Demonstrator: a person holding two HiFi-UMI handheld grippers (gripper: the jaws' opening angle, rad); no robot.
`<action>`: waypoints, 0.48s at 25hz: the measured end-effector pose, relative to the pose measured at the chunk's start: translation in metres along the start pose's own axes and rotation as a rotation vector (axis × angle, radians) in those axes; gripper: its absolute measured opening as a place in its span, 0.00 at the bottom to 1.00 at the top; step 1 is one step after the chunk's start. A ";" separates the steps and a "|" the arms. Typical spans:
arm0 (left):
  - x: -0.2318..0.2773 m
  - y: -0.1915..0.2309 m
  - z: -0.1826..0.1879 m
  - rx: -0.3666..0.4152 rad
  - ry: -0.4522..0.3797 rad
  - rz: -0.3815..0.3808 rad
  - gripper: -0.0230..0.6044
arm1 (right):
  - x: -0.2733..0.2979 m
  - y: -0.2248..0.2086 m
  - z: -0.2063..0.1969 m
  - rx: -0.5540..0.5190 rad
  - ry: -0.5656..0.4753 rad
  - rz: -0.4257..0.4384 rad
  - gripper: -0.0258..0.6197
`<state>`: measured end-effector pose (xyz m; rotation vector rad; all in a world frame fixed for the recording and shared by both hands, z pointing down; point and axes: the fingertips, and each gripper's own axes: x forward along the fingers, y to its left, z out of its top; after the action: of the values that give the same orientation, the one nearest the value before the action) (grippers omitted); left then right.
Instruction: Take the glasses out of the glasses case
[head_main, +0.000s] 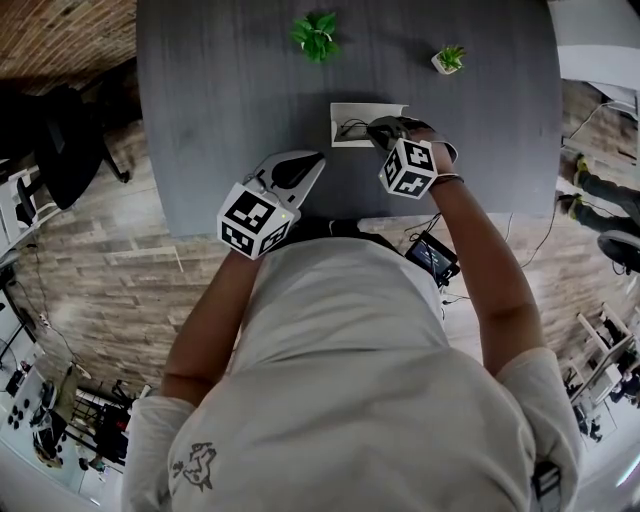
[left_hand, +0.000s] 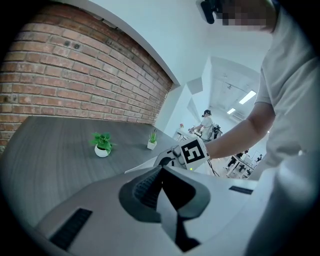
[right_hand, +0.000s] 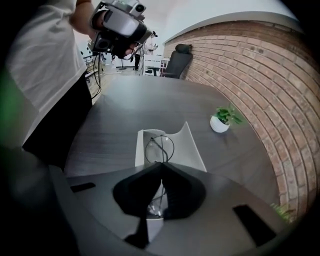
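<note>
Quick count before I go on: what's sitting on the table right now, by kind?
potted plants: 2
glasses case, open: 1
glasses, in the case: 1
Total: 4

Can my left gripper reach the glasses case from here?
Probably yes: only bare table lies between the left gripper and the glasses case, though the right gripper, jaws closed on the glasses, hangs over it.
</note>
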<state>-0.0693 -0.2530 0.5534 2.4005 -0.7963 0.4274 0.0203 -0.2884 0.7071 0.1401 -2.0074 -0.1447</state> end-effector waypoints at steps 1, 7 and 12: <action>0.000 -0.003 0.000 0.003 -0.002 0.001 0.05 | -0.003 -0.003 0.001 0.000 -0.006 -0.018 0.06; -0.002 -0.023 0.004 0.028 -0.012 0.007 0.05 | -0.028 -0.020 0.009 0.001 -0.049 -0.122 0.06; -0.006 -0.040 0.004 0.043 -0.028 0.016 0.06 | -0.050 -0.022 0.020 0.006 -0.090 -0.174 0.06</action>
<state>-0.0484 -0.2260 0.5311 2.4460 -0.8265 0.4222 0.0246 -0.3010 0.6502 0.3176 -2.0838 -0.2602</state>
